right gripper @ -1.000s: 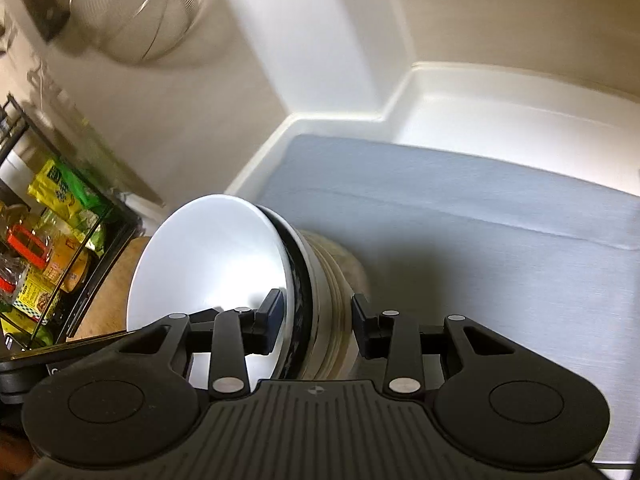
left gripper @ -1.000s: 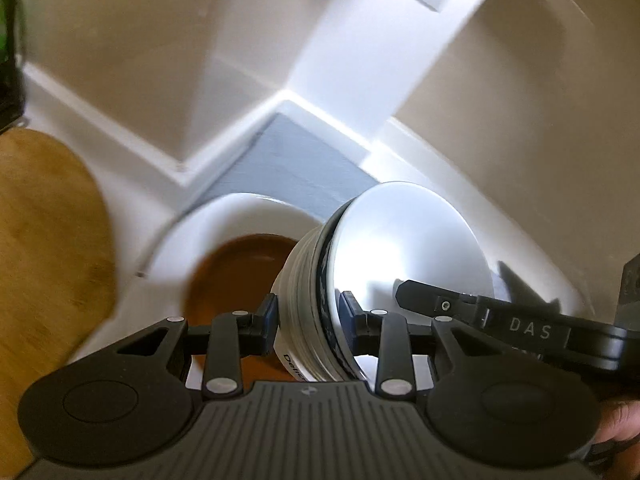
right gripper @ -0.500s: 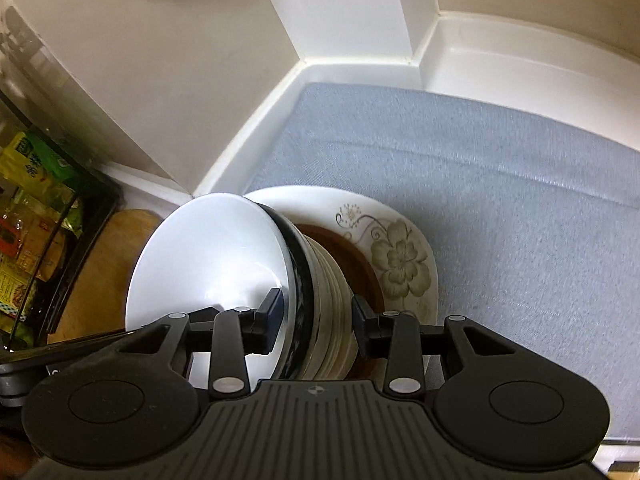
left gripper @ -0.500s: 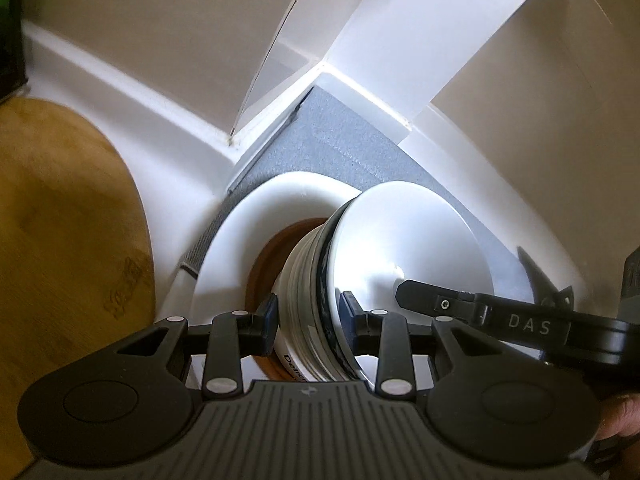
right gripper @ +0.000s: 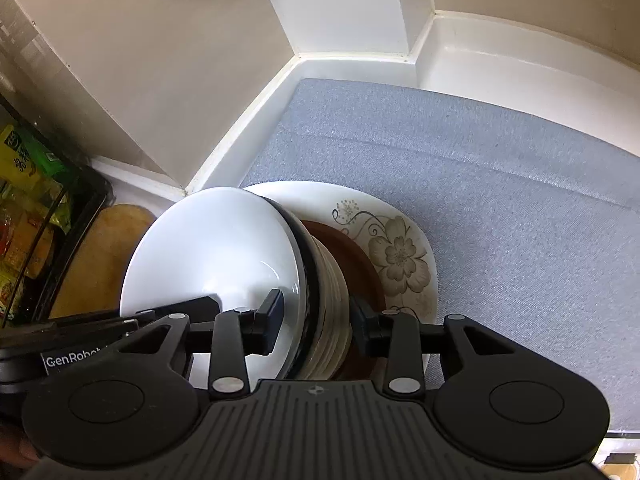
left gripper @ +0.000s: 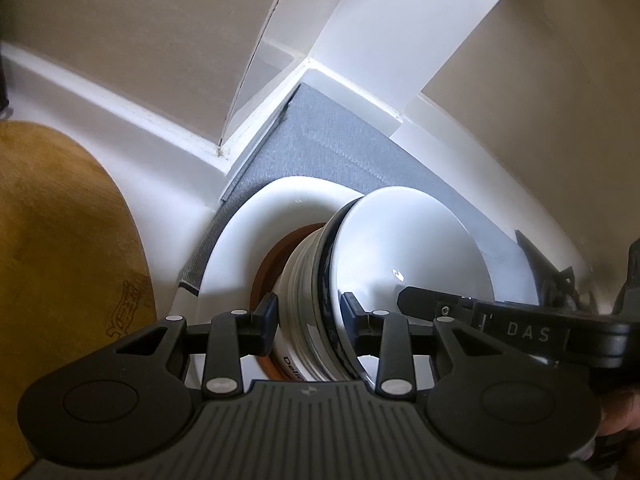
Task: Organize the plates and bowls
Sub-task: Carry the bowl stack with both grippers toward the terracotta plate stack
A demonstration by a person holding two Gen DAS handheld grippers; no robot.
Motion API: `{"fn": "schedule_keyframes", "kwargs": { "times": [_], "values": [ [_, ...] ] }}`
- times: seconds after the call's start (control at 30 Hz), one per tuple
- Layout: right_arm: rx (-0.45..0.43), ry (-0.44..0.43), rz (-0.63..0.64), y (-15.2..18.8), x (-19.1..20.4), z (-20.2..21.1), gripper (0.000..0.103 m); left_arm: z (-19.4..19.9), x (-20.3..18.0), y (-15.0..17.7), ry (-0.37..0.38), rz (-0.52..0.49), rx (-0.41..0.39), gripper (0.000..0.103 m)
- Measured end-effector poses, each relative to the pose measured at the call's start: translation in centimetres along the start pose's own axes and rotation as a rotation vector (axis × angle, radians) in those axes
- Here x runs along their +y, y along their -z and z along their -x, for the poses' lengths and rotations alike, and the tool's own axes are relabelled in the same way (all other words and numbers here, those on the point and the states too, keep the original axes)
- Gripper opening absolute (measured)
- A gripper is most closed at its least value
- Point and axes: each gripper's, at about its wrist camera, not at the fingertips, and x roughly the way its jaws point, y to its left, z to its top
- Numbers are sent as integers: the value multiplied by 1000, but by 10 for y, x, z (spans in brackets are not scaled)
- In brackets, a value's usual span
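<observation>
Your left gripper fingers pinch one rim of the nested bowl stack, your right gripper fingers clamp the opposite rim, both closed on it. Stack sits center frame, lower than a second ago, its base now apparently down on the brown dish atop the floral plate on the grey mat. Earlier the plate was blurred or hidden; now it's clear. Release looks next.
</observation>
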Motion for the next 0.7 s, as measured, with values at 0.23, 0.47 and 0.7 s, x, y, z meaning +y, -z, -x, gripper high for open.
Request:
{"fn": "schedule_keyframes", "kwargs": {
  "times": [0.23,0.47,0.7],
  "values": [
    [9,6,-9,-3,0,2,40,21,-5,4,-1,-41,-80,42],
    [-35,8,-19,-2,-6,21,40,52,6,9,8,10,-196,53],
    [-139,-5,16,4,-10,49,40,73,21,21,2,31,-325,49]
  ]
}}
